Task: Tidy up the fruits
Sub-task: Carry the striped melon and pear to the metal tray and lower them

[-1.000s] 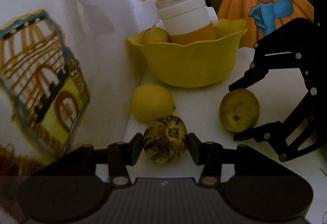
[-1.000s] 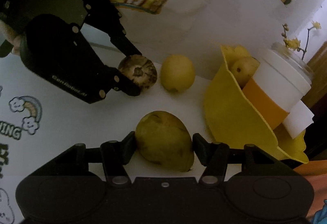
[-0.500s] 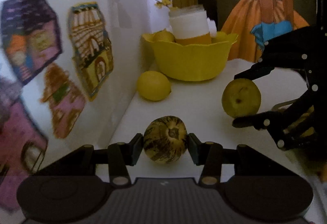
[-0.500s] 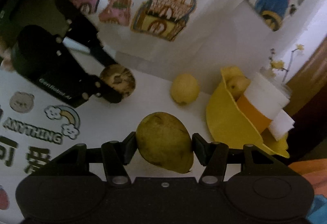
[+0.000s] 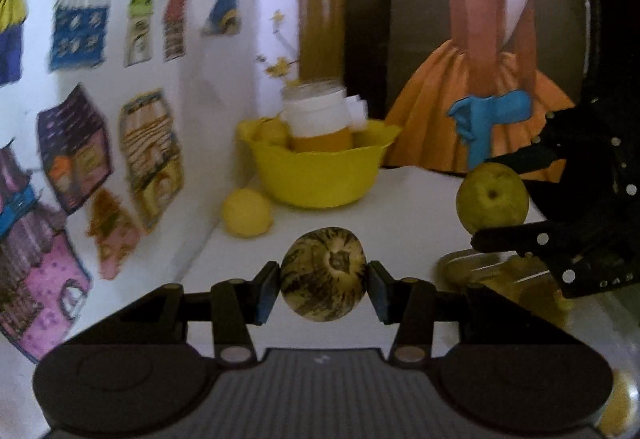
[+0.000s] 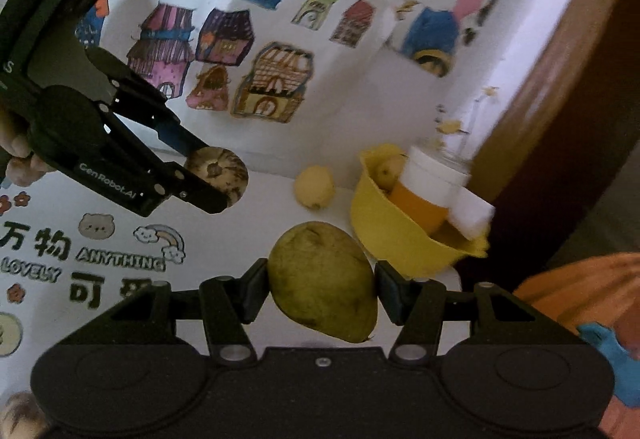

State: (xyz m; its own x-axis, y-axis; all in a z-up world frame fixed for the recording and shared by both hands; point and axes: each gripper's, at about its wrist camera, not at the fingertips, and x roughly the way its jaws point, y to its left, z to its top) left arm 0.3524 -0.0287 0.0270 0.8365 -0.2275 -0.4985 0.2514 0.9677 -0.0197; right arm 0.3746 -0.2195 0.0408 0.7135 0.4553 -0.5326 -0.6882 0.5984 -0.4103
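Two hand-held grippers each carry a piece of fruit above a white tabletop (image 5: 416,199) printed with cartoon lettering. At lower centre of the left wrist view, the left gripper (image 5: 323,281) clamps a small striped melon (image 5: 323,273) between its pads, stem end facing the camera, clear of the surface. In the right wrist view the same gripper (image 6: 210,179) reaches in from the upper left, the melon (image 6: 218,175) pinched at its tips, with part of a hand (image 6: 18,155) at the left edge.

The right gripper (image 6: 322,289), at lower centre of its own view, grips a green-yellow pear (image 6: 322,285) across the middle, narrow end pointing down and right. The left wrist view shows that pear (image 5: 492,199) at right, held between dark fingers (image 5: 516,237).

Behind, at centre, a yellow bowl (image 5: 316,177) stands on the table holding a white and orange cup (image 5: 318,119) and at least one fruit (image 6: 386,169). A lemon (image 5: 247,213) lies on the table just left of the bowl, against the sticker-covered wall (image 5: 120,79). At lower right, a clear container (image 5: 500,275) holds yellowish, blurred contents.
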